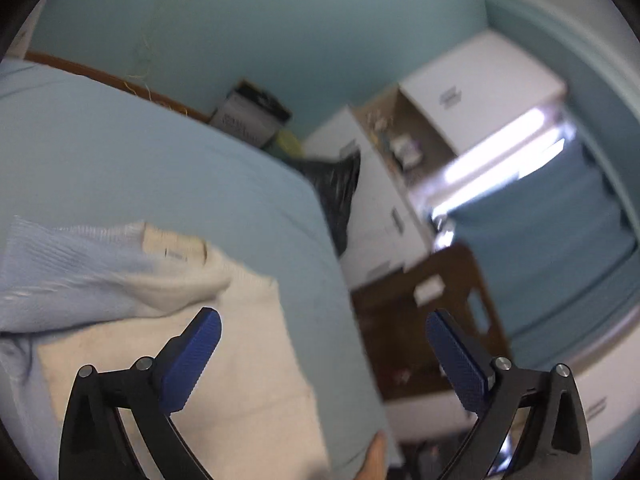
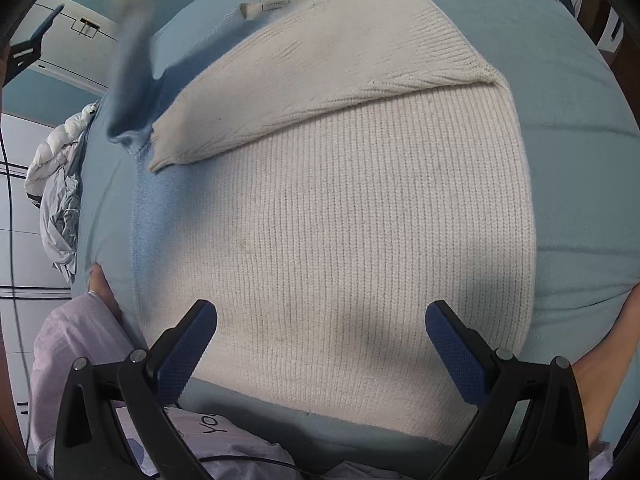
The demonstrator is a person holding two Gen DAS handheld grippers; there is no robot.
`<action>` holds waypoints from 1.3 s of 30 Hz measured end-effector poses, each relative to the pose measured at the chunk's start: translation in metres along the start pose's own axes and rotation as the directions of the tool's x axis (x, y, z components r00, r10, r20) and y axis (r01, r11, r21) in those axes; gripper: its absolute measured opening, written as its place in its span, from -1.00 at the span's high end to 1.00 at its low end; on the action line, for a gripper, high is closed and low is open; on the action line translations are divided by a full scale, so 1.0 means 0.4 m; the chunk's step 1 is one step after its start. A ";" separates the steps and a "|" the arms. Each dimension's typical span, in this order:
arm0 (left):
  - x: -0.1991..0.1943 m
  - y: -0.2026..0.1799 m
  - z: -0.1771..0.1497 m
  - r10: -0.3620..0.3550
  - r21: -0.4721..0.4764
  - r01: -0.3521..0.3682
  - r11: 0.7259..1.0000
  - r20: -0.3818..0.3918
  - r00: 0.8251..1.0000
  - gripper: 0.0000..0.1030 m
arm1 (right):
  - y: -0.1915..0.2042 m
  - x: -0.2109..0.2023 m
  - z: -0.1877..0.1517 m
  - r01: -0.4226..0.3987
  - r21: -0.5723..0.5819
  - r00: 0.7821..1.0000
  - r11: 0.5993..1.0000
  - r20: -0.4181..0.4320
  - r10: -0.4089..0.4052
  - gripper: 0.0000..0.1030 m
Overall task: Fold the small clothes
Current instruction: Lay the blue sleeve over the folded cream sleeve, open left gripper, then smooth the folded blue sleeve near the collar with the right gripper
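Cream rib-knit sweater (image 2: 340,208) w/ pale-blue sleeve lies flat on light-blue bed sheet (image 2: 572,152), directly ahead of and below right claw (image 2: 321,344), long axis running away from it. Right claw spread wide, empty; left claw (image 1: 323,354) likewise, sweater to its left. Sleeve end blurred.

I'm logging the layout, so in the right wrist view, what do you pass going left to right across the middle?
Crumpled grey bedding → blue sweater edge → cream sweater → bare blue sheet.
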State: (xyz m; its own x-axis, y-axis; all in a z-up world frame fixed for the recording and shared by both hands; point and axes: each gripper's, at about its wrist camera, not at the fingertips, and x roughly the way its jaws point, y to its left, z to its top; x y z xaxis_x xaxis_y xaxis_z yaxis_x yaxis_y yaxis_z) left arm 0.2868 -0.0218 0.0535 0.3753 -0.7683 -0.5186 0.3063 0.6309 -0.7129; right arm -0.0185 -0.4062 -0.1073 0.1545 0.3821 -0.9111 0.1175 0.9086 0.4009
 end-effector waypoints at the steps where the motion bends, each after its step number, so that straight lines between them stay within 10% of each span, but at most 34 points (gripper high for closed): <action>1: 0.002 -0.015 -0.022 0.055 0.031 -0.055 0.998 -0.012 0.998 -1.00 | 0.001 -0.005 0.000 -0.009 -0.001 1.000 1.000 0.004 0.009 -0.98; 4: -0.045 0.000 -0.076 0.209 0.091 -0.208 0.974 -0.011 0.978 -1.00 | 0.005 -0.021 -0.001 -0.029 -0.004 0.999 1.000 0.022 0.029 -0.98; 9: -0.212 0.143 -0.199 0.523 0.108 -0.519 0.848 -0.009 0.852 -1.00 | -0.014 -0.036 0.000 -0.078 0.020 0.996 0.997 0.052 0.077 -0.98; 15: -0.393 0.362 -0.329 0.653 0.019 -0.653 0.757 0.009 0.757 -1.00 | -0.036 -0.015 0.049 -0.149 0.151 0.989 0.977 0.029 0.146 -0.98; 24: -0.452 0.551 -0.396 0.666 -0.055 -0.665 0.745 -0.009 0.746 -1.00 | 0.171 0.146 0.477 -0.386 0.284 0.922 0.878 0.124 0.366 -0.98; 29: -0.501 0.617 -0.433 0.658 -0.116 -0.658 0.744 -0.044 0.752 -1.00 | 0.285 0.311 0.716 -0.265 0.273 0.959 0.925 0.177 0.222 -0.98; 36: -0.536 0.650 -0.440 0.631 -0.165 -0.630 0.759 -0.057 0.774 -1.00 | 0.289 0.443 0.845 -0.051 0.316 0.992 0.947 0.124 0.012 -0.92; 37: -0.535 0.648 -0.444 0.622 -0.161 -0.622 0.766 -0.057 0.781 -1.00 | 0.297 0.442 0.844 -0.029 0.286 0.990 0.958 0.140 -0.012 -0.80; 39: -0.541 0.635 -0.450 0.624 -0.144 -0.623 0.769 -0.045 0.780 -1.00 | 0.313 0.401 0.833 0.024 0.212 0.972 0.977 0.224 -0.072 0.65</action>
State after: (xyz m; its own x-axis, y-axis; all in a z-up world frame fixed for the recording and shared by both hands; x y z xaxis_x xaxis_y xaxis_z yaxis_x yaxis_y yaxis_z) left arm 0.1261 0.2851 -0.1004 0.4449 -0.2109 -0.8704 -0.1244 0.9479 -0.2933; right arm 0.3480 -0.2874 -0.1714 0.3617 0.2676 -0.8931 0.3263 0.8610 0.3901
